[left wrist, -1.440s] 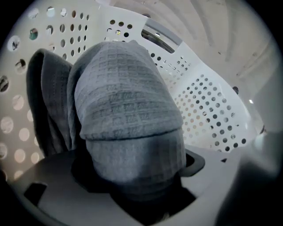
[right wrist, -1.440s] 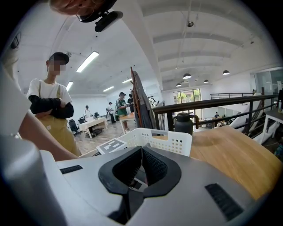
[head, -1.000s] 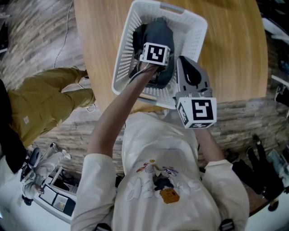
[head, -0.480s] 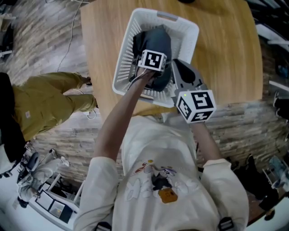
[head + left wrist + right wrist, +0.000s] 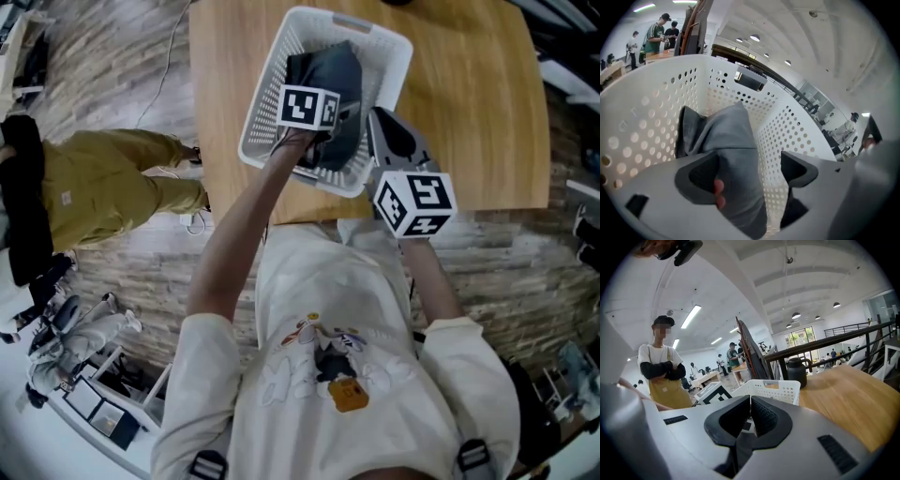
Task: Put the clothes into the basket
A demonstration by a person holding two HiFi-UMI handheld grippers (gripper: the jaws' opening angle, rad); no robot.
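The grey cloth (image 5: 733, 154) is heaped inside the basket (image 5: 656, 108) on the desk (image 5: 843, 399), as wanted. It is straddled, unpinched, by the left tongs (image 5: 749, 165), whose wide jaws have just been closing slightly. The right tongs (image 5: 749, 420) are held shut and empty, aside.

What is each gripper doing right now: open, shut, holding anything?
Left gripper: open; jaws have just been closing, with the grey folded cloth between them, unclamped, in the white perforated plastic basket.
Right gripper: shut, holding nothing.
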